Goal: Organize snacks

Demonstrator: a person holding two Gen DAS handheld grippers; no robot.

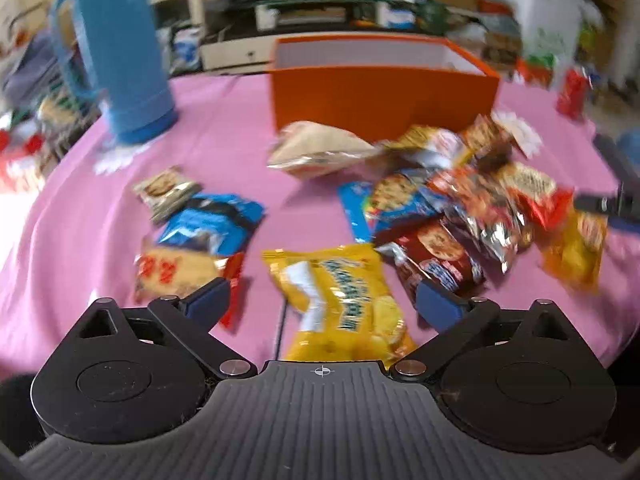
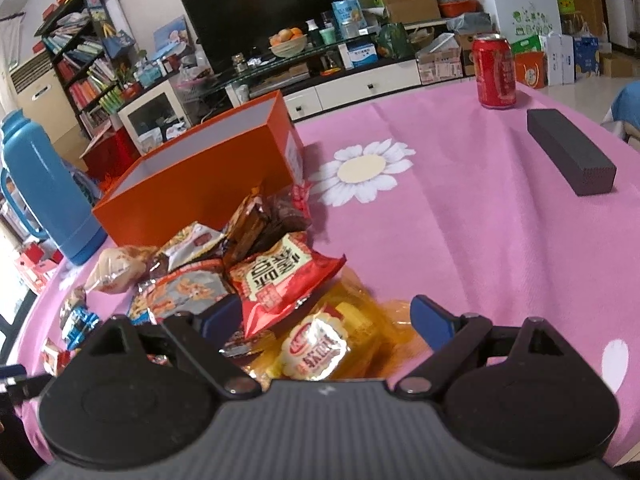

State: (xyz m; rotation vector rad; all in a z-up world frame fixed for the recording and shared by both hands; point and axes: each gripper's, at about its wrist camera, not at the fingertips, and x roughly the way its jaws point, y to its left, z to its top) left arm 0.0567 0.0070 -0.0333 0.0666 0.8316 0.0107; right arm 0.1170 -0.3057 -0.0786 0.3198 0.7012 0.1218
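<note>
While both my grippers, left (image 1: 324, 304) and right (image 2: 326, 318), hold their jaws wide and empty, the snacks (image 1: 460, 200) lie heaped on the desk (image 2: 460, 220) just before the orange box (image 1: 380, 96)

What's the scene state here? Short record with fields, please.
surface: pink tablecloth
container: orange box, open top, no snacks visible inside
snacks: loose pile of packets in front of the box
left gripper: open, yellow packet lying between its fingers, not pinched
right gripper: open, above an orange packet
other items: blue flask, red can, dark block
</note>
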